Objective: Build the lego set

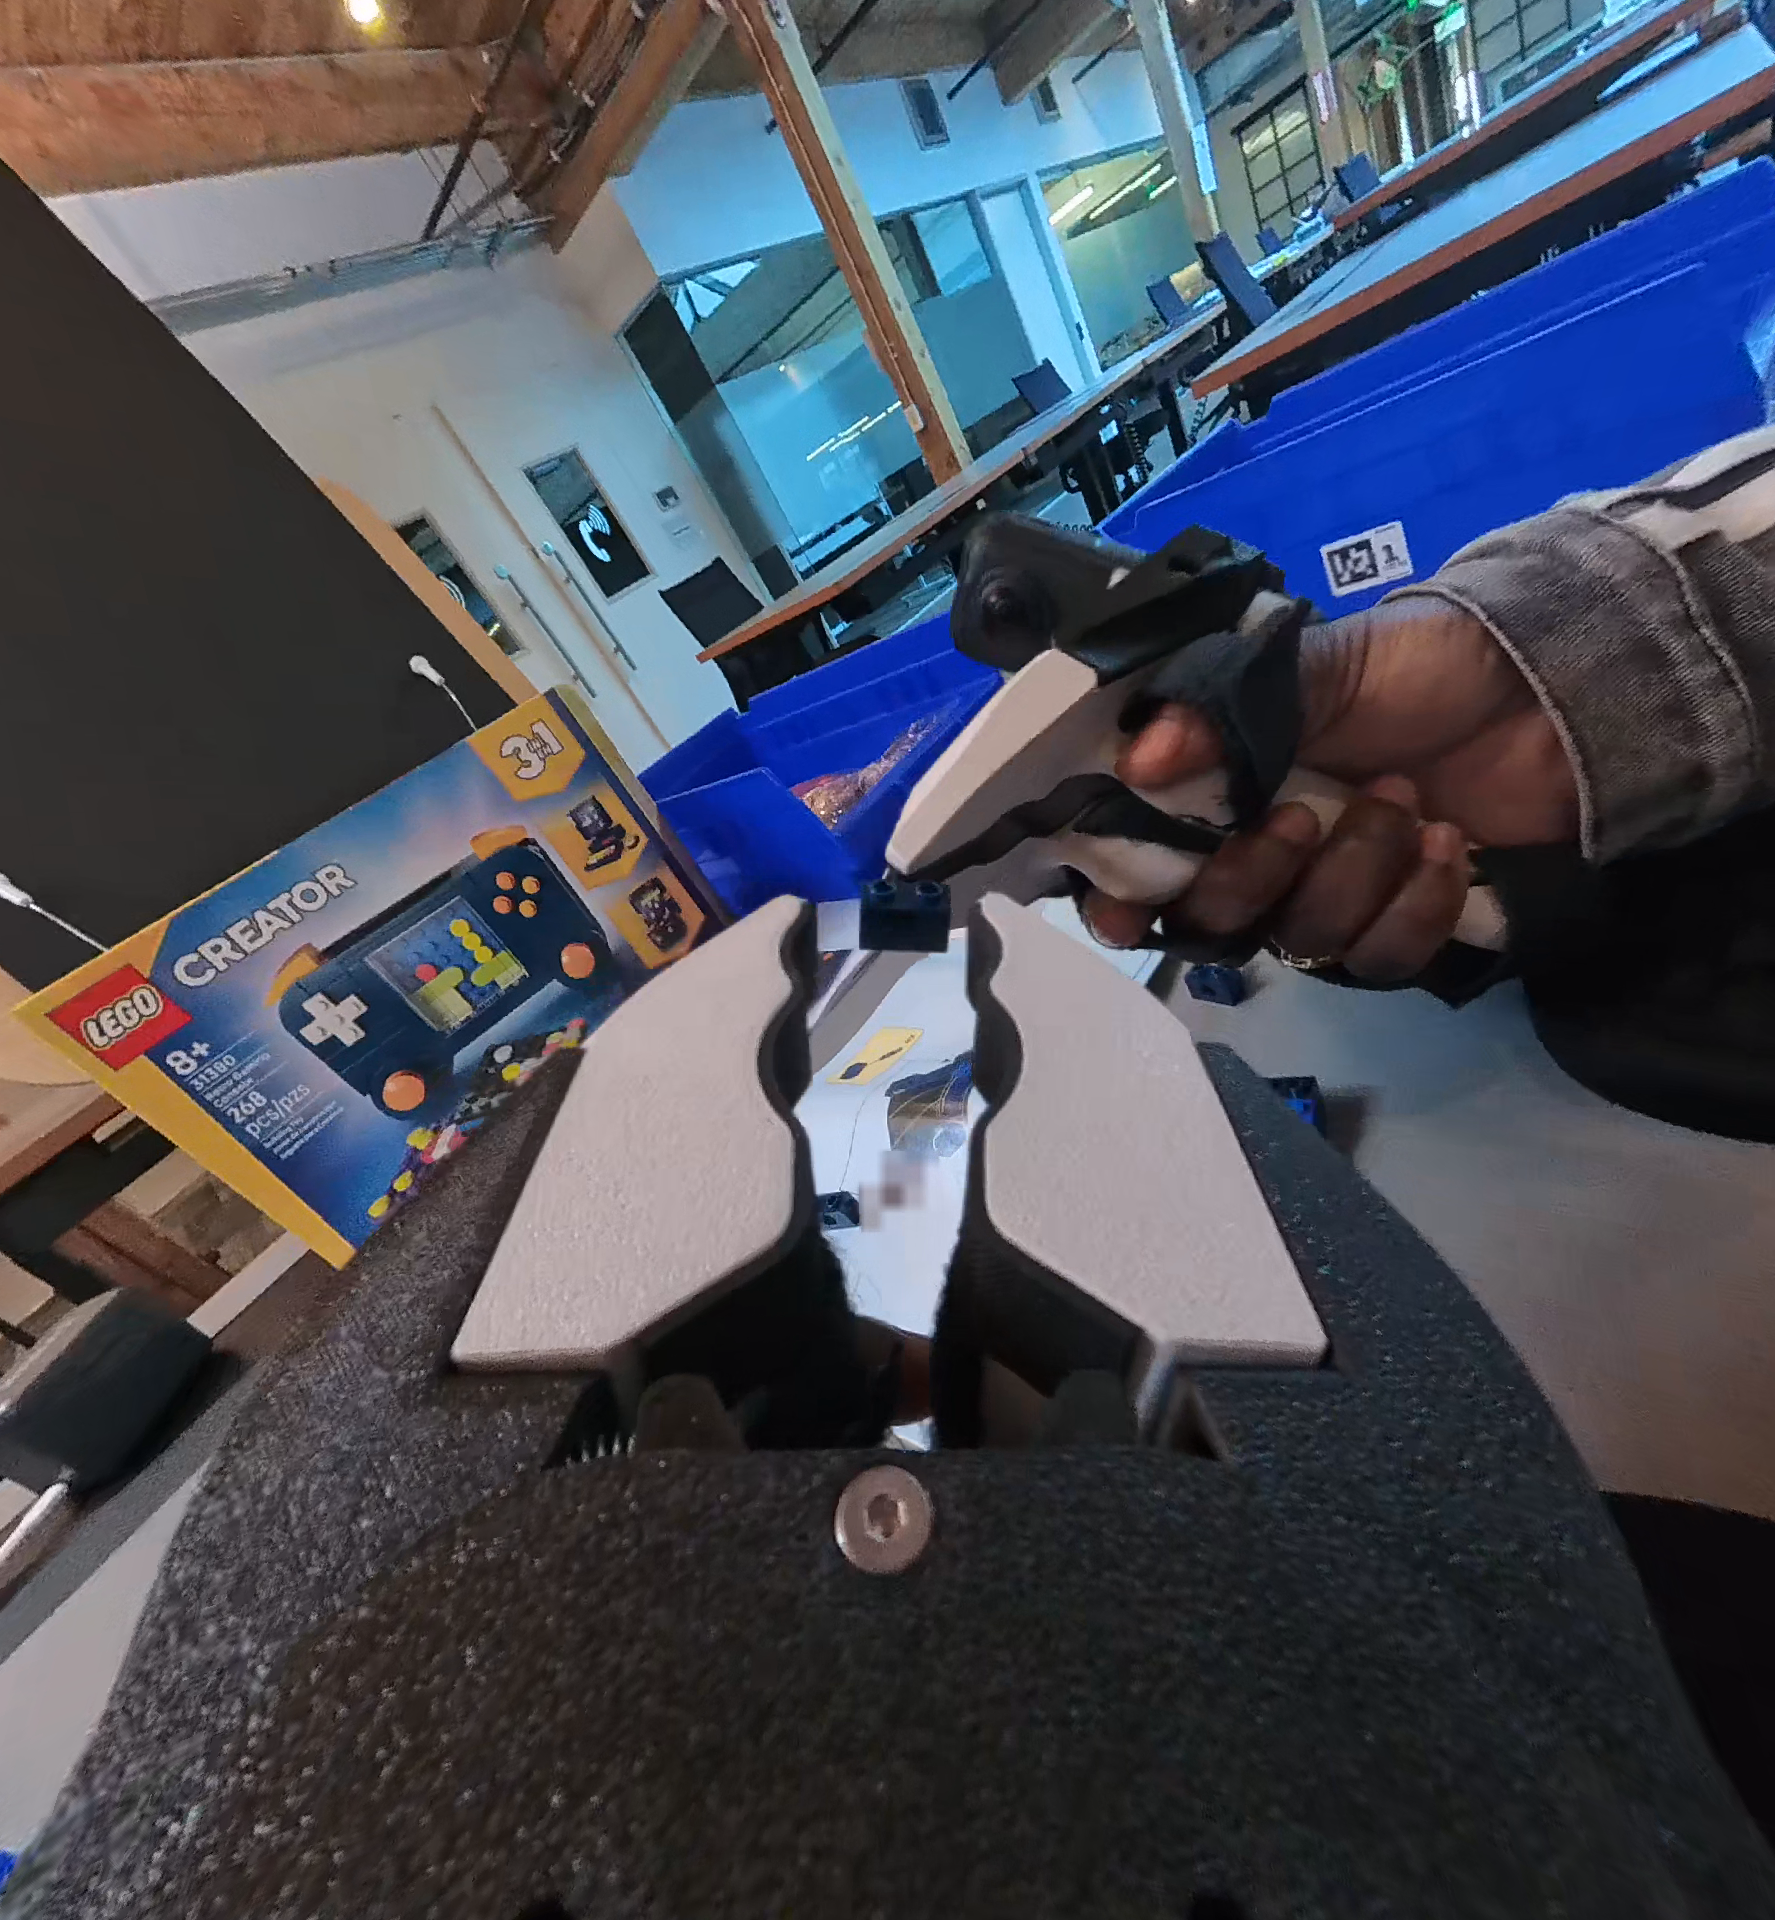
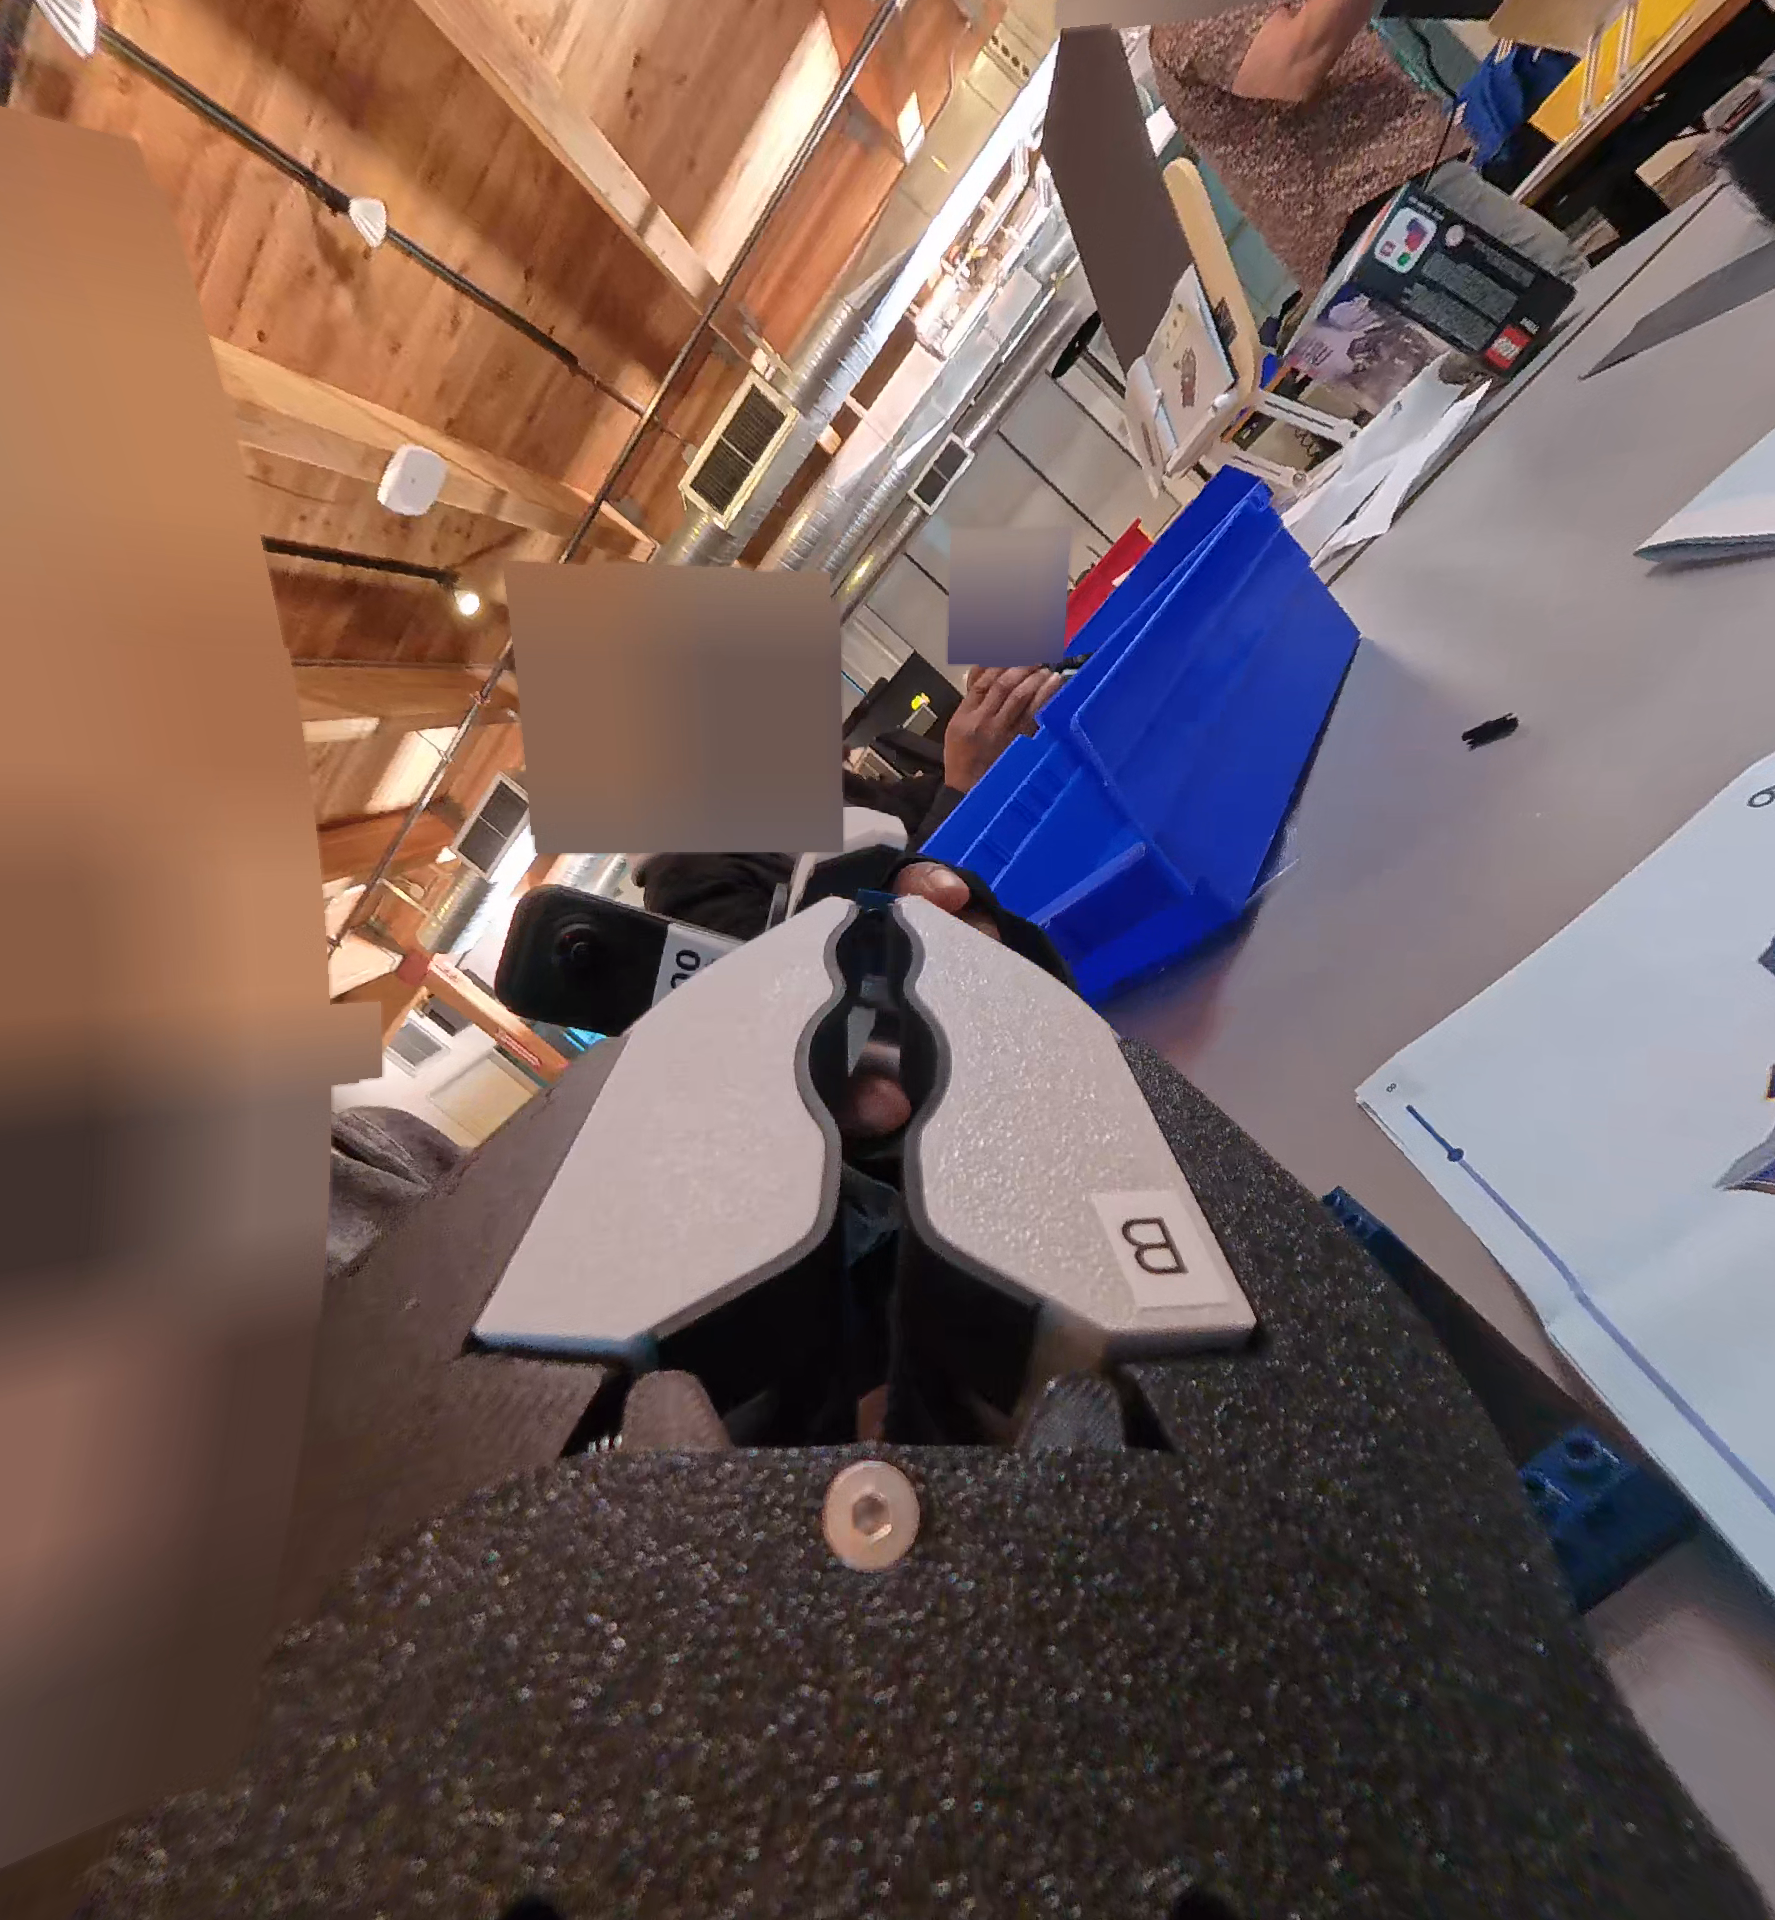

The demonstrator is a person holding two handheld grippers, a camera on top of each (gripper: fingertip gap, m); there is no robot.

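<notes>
In the left wrist view, my right gripper (image 1: 902,868) comes in from the right in a person's hand. Its tips are shut on the studded top of a small dark blue brick (image 1: 904,920) and hold it in the air. My left gripper (image 1: 893,925) is open. The brick hangs just past its two fingertips, level with the gap, and neither pad touches it. In the right wrist view, my right gripper (image 2: 875,912) is nearly closed, and a sliver of the blue brick (image 2: 872,904) shows at its very tips. The left gripper's camera (image 2: 582,966) shows behind it.
A toy brick set box (image 1: 363,997) stands at the left on the grey table (image 1: 1485,1247). Blue bins (image 1: 1485,447) stand behind it. An open instruction booklet (image 2: 1589,1143) lies to the right. Loose blue bricks (image 1: 1215,982) (image 2: 1589,1496) and a small black piece (image 2: 1489,730) lie on the table. The tips of both grippers are at nearly the same place.
</notes>
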